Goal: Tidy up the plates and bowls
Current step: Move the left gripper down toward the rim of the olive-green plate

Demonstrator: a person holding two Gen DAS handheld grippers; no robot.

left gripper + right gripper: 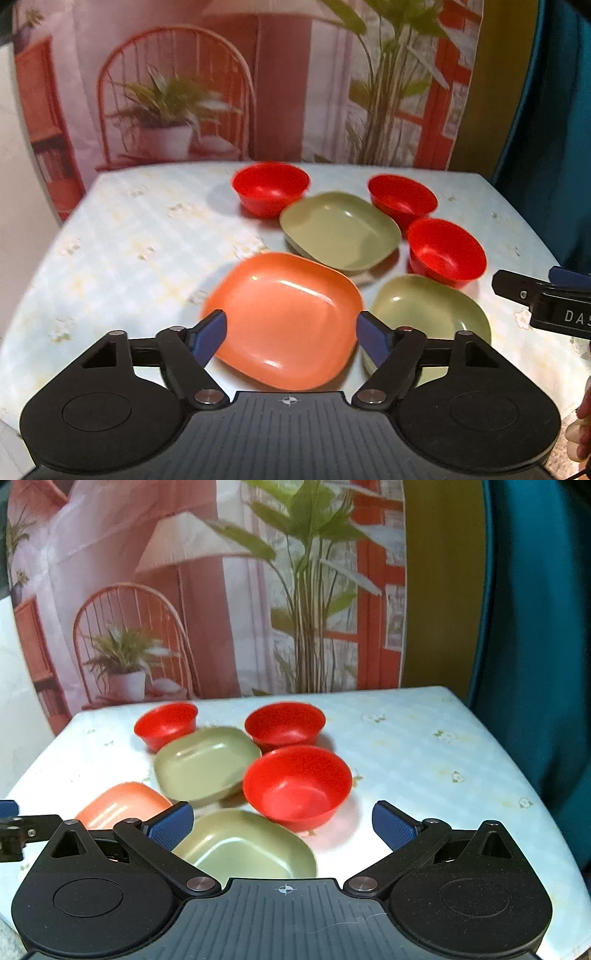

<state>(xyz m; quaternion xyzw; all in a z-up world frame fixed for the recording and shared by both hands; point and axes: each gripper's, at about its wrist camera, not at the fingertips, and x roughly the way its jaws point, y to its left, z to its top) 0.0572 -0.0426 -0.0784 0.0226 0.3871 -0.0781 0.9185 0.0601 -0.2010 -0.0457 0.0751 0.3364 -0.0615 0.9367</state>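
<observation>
Two fisheye cameras are each sitting on a handheld gripper, looking forward and downward along its two blue-padded fingers toward a table (122, 236) covered with a pale floral cloth. The left wrist view is hovering close over an orange plate (284, 321), which is filling its lower centre. The right wrist view is looking from further right, close above the nearest red bowl (297, 786) and the near green plate (247, 849). Both views are sharing the same cluster of dishes and the printed backdrop (229, 602) behind the table, and each is catching the other gripper at its edge.

Printed room backdrop (221, 590), teal curtain (535, 627), floral-clothed table (424, 757)
</observation>
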